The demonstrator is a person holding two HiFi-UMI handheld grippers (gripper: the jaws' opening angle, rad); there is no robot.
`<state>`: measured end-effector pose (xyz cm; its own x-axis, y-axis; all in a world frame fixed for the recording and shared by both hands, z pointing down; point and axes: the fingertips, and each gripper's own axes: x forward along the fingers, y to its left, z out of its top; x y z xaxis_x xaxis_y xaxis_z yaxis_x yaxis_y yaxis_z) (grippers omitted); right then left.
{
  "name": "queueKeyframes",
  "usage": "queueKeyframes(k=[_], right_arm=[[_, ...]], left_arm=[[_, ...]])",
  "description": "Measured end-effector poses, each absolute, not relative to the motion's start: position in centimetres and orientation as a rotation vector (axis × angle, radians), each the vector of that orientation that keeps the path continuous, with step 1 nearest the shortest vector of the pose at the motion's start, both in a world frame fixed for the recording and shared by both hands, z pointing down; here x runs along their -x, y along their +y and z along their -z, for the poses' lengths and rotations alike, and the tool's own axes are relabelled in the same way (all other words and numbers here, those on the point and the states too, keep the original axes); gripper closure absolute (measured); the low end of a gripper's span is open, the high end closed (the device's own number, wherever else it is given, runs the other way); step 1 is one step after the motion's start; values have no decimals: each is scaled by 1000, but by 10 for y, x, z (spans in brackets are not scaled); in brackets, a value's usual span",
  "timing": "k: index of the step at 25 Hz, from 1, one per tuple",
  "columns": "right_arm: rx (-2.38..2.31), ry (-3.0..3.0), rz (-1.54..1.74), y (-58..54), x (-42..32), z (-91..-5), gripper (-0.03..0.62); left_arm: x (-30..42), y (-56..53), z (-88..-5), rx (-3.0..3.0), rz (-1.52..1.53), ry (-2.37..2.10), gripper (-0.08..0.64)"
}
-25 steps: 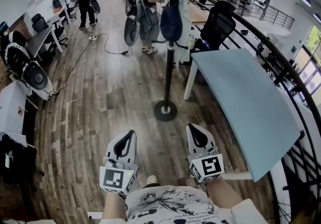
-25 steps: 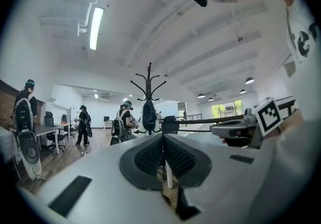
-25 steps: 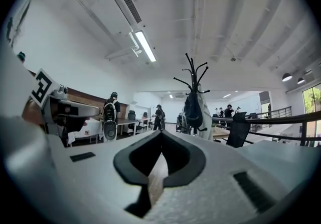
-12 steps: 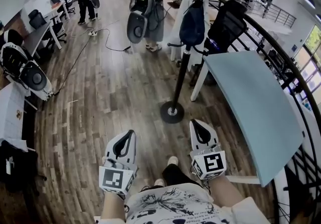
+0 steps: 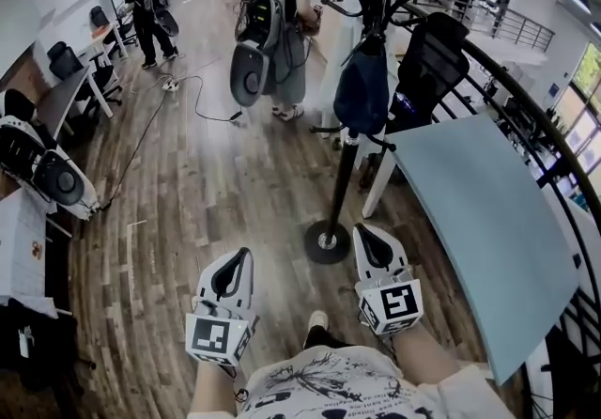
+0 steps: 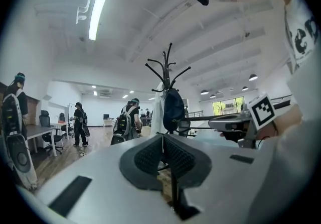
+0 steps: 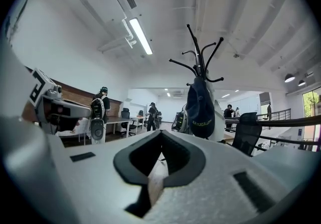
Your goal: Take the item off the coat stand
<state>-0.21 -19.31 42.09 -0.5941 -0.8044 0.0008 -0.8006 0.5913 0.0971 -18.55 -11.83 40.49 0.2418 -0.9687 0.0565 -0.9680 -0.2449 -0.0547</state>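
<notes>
A black coat stand (image 5: 352, 116) rises from a round base (image 5: 327, 241) on the wooden floor just ahead. A dark blue cap (image 5: 362, 88) hangs from one of its hooks; it also shows as the cap (image 7: 200, 110) in the right gripper view and the cap (image 6: 173, 110) in the left gripper view. My left gripper (image 5: 237, 262) is held low, short of the base, shut and empty. My right gripper (image 5: 368, 237) is beside the base, also shut with nothing in it. Both grippers are well below and short of the cap.
A pale blue table (image 5: 479, 220) stands to the right of the stand, with a black office chair (image 5: 430, 55) behind it. A person with a backpack (image 5: 277, 18) stands beyond the stand. A cable (image 5: 155, 112) trails on the floor at the left. A railing (image 5: 554, 154) curves along the right.
I have walked toward the coat stand: its base and the cap are closer and larger in view. Both grippers keep their place before me, still shut.
</notes>
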Motion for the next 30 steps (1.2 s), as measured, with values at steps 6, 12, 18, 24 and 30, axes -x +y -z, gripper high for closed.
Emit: queueKeyframes(k=[6, 12, 18, 24, 30], right_arm=[[-1454, -2764, 213, -277, -16, -402, 598], [-1499, -2734, 262, -328, -25, -380, 598], [-1624, -2689, 308, -355, -26, -360, 518], [-1741, -2637, 350, -386, 3, -330, 397], [-1876, -2503, 339, -436, 8, -303, 308]], left_arm=[[164, -210, -379, 2448, 70, 1834, 555], [141, -275, -369, 2507, 50, 1723, 555], [130, -322, -372, 2614, 21, 1563, 555], [155, -362, -364, 2680, 2, 1449, 555], [165, -389, -355, 2746, 2, 1324, 555]])
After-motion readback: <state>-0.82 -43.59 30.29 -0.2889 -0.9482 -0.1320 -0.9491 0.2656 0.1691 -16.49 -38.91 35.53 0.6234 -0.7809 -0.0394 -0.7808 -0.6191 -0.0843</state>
